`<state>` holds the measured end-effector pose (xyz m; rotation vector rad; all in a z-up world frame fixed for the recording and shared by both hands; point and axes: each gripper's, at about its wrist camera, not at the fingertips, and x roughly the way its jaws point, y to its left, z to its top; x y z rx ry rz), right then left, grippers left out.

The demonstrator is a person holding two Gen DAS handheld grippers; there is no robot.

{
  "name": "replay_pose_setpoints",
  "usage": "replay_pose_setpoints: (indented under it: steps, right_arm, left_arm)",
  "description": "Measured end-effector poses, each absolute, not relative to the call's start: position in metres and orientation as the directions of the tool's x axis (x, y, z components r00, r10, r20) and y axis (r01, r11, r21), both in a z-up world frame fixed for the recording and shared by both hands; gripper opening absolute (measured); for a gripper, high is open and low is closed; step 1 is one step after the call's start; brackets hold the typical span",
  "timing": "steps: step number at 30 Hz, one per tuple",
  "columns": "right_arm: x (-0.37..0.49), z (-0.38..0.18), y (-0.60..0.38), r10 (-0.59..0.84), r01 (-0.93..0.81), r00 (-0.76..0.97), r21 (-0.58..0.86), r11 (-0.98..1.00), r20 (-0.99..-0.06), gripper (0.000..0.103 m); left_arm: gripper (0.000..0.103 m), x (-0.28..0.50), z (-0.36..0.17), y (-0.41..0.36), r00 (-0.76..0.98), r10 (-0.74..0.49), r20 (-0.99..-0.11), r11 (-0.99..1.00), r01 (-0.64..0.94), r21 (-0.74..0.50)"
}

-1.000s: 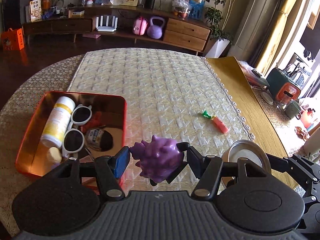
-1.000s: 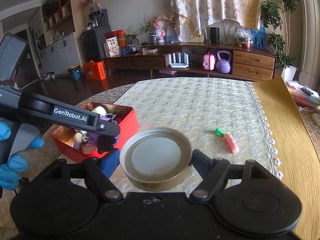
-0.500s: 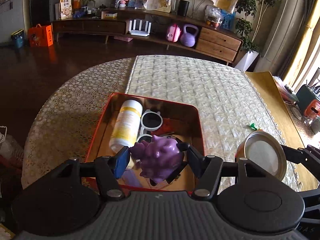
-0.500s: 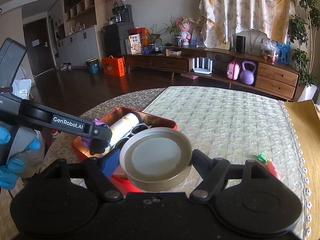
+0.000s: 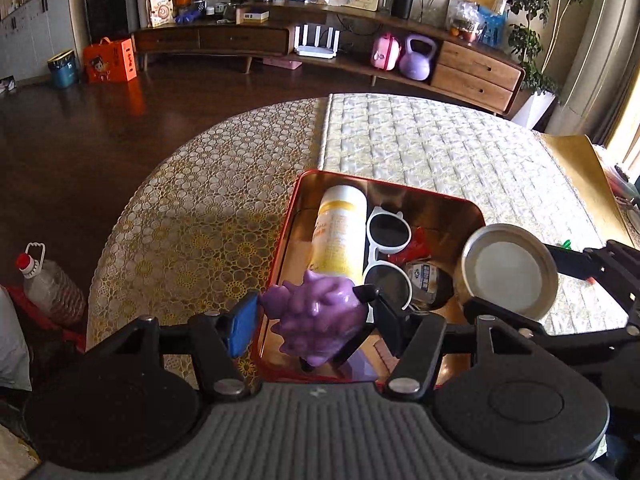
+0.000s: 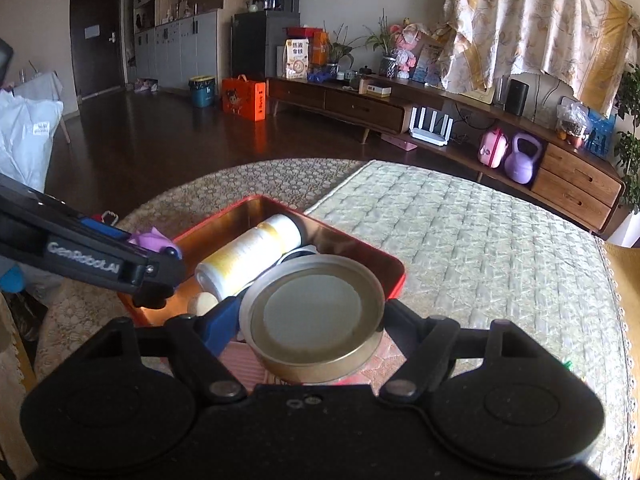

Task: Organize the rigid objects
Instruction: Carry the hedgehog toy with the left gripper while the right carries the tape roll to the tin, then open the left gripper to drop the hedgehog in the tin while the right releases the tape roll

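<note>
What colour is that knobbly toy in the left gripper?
Purple; the knobbly toy shows best in the left wrist view.

Daylight entered from the right; the red tin (image 5: 476, 212) glared gold, the floor (image 5: 120, 128) lay dim, and edges bowed.

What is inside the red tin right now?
The red tin holds a white-and-yellow bottle, white sunglasses, red wrapping and a dark round item. The held purple toy and metal lid hide its near end.
</note>
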<state>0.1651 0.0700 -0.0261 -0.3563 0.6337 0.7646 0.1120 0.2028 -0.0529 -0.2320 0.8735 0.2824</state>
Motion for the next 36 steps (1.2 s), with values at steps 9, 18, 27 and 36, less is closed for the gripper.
replay_pose_setpoints:
  steps: [9, 18, 27, 36]
  right_arm:
    - [0.174, -0.044, 0.088, 0.494, -0.739, 0.535, -0.096, 0.666, -0.685, 0.078]
    - [0.166, -0.047, 0.089, 0.497, -0.758, 0.540, -0.136, 0.638, -0.680, 0.078]
    - [0.159, -0.043, 0.079, 0.497, -0.757, 0.540, -0.134, 0.639, -0.680, 0.082]
    - [0.158, -0.023, 0.056, 0.521, -0.737, 0.523, -0.051, 0.674, -0.674, 0.085]
  left_arm:
    - [0.062, 0.116, -0.063, 0.204, 0.595, 0.167, -0.786, 0.944, -0.326, -0.046]
    - [0.062, 0.121, -0.071, 0.201, 0.589, 0.169, -0.790, 0.949, -0.314, -0.031]
    - [0.063, 0.126, -0.073, 0.191, 0.568, 0.205, -0.797, 0.951, -0.308, 0.025]
    - [0.065, 0.127, -0.073, 0.184, 0.548, 0.232, -0.804, 0.947, -0.315, 0.059]
